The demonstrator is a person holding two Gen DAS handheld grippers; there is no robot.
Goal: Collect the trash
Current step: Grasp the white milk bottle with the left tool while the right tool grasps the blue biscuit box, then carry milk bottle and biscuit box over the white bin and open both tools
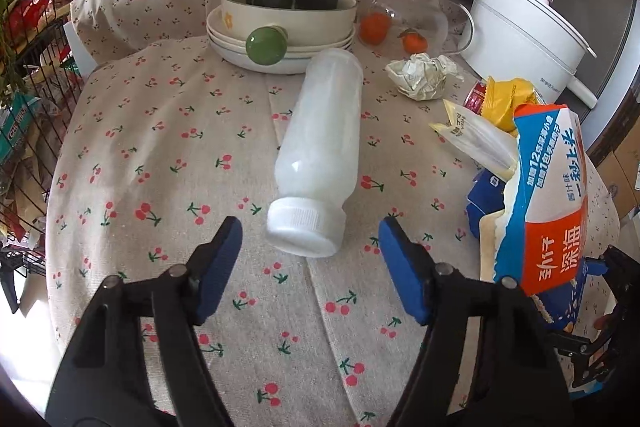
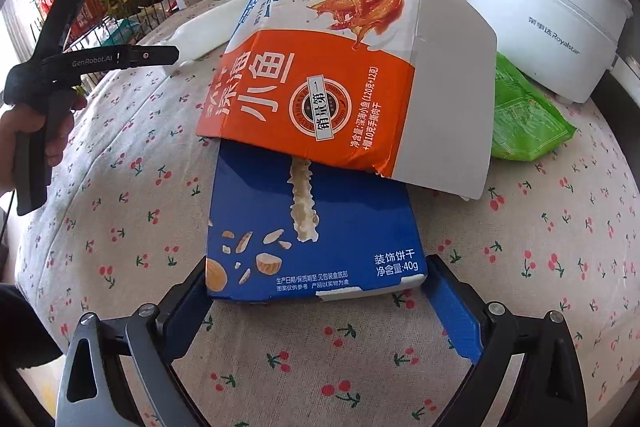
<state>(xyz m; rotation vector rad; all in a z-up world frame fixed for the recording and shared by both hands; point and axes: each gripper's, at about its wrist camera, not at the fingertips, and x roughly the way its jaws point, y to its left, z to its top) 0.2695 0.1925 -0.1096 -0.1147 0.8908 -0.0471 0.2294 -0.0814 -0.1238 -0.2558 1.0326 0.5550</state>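
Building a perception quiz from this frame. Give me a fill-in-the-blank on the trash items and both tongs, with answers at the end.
1. The white plastic bottle lies on its ___ on the cherry-print tablecloth.
2. The left tongs are ___, with the bottle's cap just ahead of the two pads.
3. The right tongs straddle the near end of the ___ box.
4. The orange-and-white fish snack box rests partly on ___ of that box.

Answers: side; open; blue; top

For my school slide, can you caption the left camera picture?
Open left gripper reaches toward a toppled white bottle on the cherry tablecloth.
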